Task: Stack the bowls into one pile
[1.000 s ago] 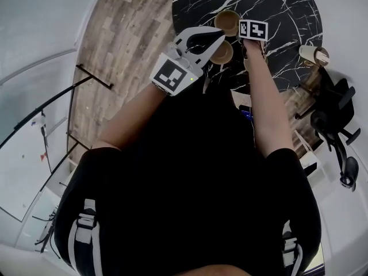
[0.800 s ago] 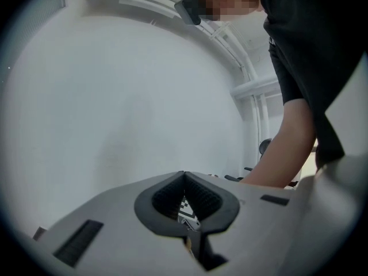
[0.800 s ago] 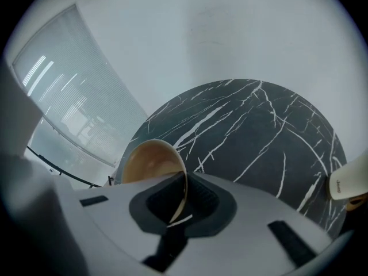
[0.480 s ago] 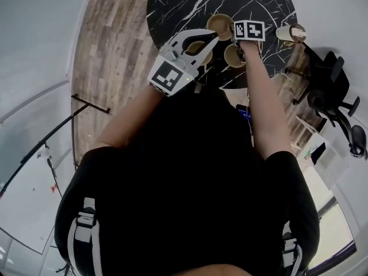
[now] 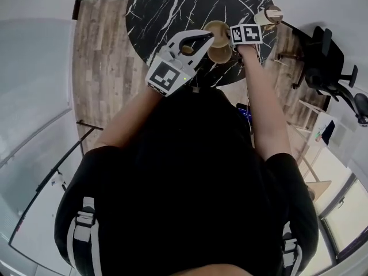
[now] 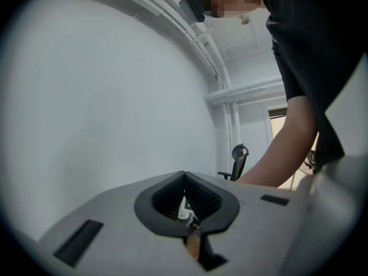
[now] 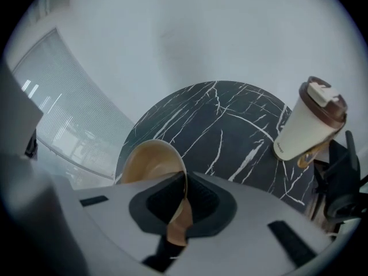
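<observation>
over the round table (image 7: 218,125) the right claw (image 7: 183,211) is clamped on the thin rim of a tan bowl (image 7: 150,161), which hangs tilted above the dark marble. the left claw (image 6: 185,211) is closed too, with just a tan sliver of the other bowl (image 6: 192,247) showing between its jaws, and its camera faces a blank white wall.

what could go wrong: both grips are only edge pinches, so a bowl probably swings or slides out if a hand jerks. nesting one into the other while both sit tilted could end in a rim-to-rim clash that pops one loose onto the stone. the paper cup (image 7: 305,125) with the brown lid stands near the far edge of the table on the right claw's side, so a wide swing that way likely knocks it over.

surface and room: black marble with white veins, hard and slick, so a dropped bowl would probably skid. wood plank floor (image 5: 103,68), white walls, and an office chair (image 5: 328,68) beside the table.
</observation>
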The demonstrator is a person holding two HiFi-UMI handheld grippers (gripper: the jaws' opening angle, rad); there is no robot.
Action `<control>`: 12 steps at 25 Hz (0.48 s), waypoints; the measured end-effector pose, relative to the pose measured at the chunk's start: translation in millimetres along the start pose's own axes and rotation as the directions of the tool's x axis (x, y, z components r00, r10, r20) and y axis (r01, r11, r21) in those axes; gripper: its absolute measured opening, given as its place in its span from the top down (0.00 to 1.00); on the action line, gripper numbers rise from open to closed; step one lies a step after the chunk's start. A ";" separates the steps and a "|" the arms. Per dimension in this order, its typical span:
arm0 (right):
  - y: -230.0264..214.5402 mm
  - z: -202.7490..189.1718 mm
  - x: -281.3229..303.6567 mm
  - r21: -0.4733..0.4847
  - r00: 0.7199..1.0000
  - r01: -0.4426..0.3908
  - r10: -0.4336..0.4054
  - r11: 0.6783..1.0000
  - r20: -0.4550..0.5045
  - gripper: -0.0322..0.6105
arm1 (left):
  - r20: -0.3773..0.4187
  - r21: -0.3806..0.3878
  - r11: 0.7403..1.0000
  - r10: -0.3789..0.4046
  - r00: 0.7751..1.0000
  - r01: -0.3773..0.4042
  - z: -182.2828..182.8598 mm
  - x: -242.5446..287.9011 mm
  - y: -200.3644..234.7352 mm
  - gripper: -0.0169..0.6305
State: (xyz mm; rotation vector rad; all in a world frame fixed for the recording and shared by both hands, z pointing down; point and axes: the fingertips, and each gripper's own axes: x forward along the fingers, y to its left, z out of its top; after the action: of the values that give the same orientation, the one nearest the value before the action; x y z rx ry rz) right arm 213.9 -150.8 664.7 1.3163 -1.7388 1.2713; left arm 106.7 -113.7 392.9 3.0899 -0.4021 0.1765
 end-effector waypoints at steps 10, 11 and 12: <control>-14.4 -47.6 -3.5 0.035 0.999 -0.005 0.006 0.999 -0.049 0.93 | 0.001 0.001 0.998 -0.070 0.998 0.070 0.6 19.7 -20.8 0.97; -15.0 -52.1 -2.1 0.028 0.998 -0.002 0.004 1.000 -0.059 0.93 | -0.001 0.000 0.997 -0.072 0.997 0.072 -0.3 20.3 -21.8 0.97; -15.5 -56.3 -0.7 0.025 0.998 -0.001 0.003 1.000 -0.068 0.93 | -0.002 -0.001 0.997 -0.074 0.997 0.074 -1.3 20.5 -22.7 0.97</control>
State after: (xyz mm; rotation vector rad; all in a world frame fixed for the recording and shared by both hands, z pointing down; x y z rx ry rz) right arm 224.4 -98.8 689.2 1.2706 -1.6824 1.3278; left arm 132.1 -96.9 396.4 3.0975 -0.2878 0.1778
